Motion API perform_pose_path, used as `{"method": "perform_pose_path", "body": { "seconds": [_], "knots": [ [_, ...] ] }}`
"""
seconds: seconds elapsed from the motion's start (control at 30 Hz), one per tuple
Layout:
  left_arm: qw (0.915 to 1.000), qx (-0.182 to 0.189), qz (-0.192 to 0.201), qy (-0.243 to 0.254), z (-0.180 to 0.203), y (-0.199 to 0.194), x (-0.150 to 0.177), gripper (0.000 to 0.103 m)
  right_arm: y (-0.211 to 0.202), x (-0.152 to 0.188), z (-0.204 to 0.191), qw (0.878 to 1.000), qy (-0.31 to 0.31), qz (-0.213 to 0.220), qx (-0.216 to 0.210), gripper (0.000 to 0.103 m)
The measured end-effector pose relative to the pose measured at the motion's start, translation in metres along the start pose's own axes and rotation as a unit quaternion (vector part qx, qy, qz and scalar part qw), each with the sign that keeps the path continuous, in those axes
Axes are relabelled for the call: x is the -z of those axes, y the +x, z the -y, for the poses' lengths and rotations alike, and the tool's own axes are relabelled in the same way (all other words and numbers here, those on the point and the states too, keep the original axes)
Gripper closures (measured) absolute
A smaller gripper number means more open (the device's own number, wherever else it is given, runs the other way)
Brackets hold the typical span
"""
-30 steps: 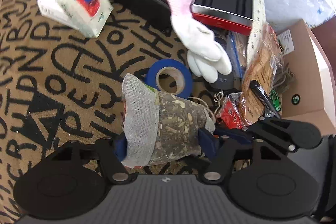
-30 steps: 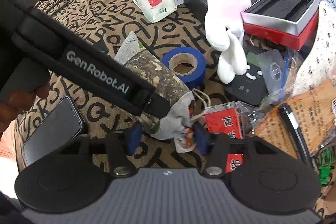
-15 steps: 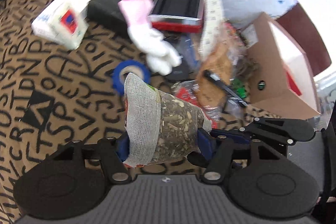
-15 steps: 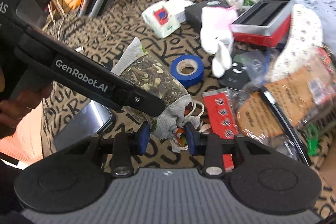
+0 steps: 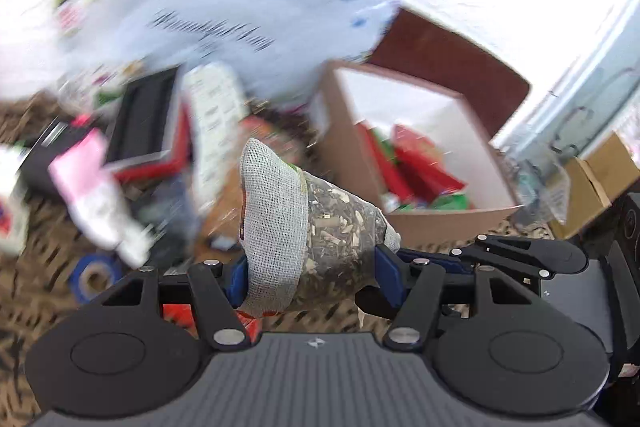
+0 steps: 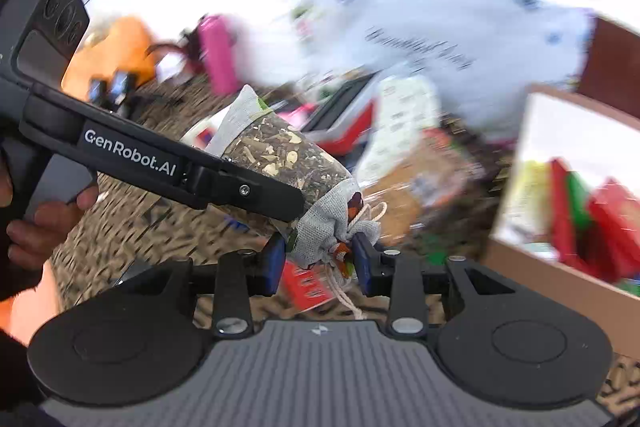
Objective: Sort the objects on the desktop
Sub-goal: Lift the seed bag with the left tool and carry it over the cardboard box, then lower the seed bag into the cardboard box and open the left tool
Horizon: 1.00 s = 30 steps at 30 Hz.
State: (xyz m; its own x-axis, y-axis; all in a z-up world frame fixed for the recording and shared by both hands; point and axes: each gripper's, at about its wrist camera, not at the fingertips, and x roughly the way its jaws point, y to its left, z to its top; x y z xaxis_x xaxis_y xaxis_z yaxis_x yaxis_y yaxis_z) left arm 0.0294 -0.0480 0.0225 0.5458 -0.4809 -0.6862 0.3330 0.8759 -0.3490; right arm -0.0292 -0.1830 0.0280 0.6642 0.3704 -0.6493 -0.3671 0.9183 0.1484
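Both grippers hold one gauze herb sachet (image 5: 308, 227) in the air. My left gripper (image 5: 312, 271) is shut on its wide body. My right gripper (image 6: 320, 259) is shut on its tied gauze neck (image 6: 332, 231), with the string hanging below. In the right wrist view the left gripper's arm (image 6: 160, 163) crosses over the sachet. An open cardboard box (image 5: 404, 227) with red and green packets inside stands to the right; it also shows in the right wrist view (image 6: 552, 275). Both views are motion-blurred.
On the patterned cloth lie a blue tape roll (image 5: 94, 273), a white and pink glove (image 5: 92, 195), a red-sided tin tray (image 5: 148, 123), a pink bottle (image 6: 218, 55) and a red packet (image 6: 308, 285). A white printed bag (image 5: 224, 19) stands behind. A smaller carton (image 5: 596, 175) is at far right.
Both grippers have lifted the sachet higher and swung it right, towards the open cardboard box, which now fills more of both views. The grips on the sachet have not changed.
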Motion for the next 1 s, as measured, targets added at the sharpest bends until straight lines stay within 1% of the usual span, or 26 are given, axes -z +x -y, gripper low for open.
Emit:
{"method": "perform_pose_path", "body": {
  "seconds": [0.23, 0.4, 0.5, 0.73, 1.0],
  "knots": [
    [0.9973, 0.045, 0.023, 0.053, 0.053, 0.023, -0.037, 0.039, -0.040, -0.006, 0.044, 0.996, 0.028, 0.051, 0.069, 0.068],
    [0.9941, 0.063, 0.038, 0.080, 0.085, 0.040, -0.062, 0.039, -0.058, -0.015, 0.077, 0.991, 0.038, 0.075, 0.106, 0.068],
    [0.9924, 0.070, 0.043, 0.092, 0.099, 0.050, -0.077, 0.039, -0.062, -0.020, 0.094, 0.987, 0.045, 0.089, 0.122, 0.068],
    [0.9905, 0.080, 0.046, 0.102, 0.115, 0.080, -0.109, 0.039, -0.056, -0.026, 0.136, 0.980, 0.063, 0.112, 0.149, 0.068],
    [0.9926, 0.074, 0.030, 0.091, 0.111, 0.129, -0.138, 0.039, -0.028, -0.038, 0.174, 0.977, 0.083, 0.107, 0.163, 0.068]
  ]
}}
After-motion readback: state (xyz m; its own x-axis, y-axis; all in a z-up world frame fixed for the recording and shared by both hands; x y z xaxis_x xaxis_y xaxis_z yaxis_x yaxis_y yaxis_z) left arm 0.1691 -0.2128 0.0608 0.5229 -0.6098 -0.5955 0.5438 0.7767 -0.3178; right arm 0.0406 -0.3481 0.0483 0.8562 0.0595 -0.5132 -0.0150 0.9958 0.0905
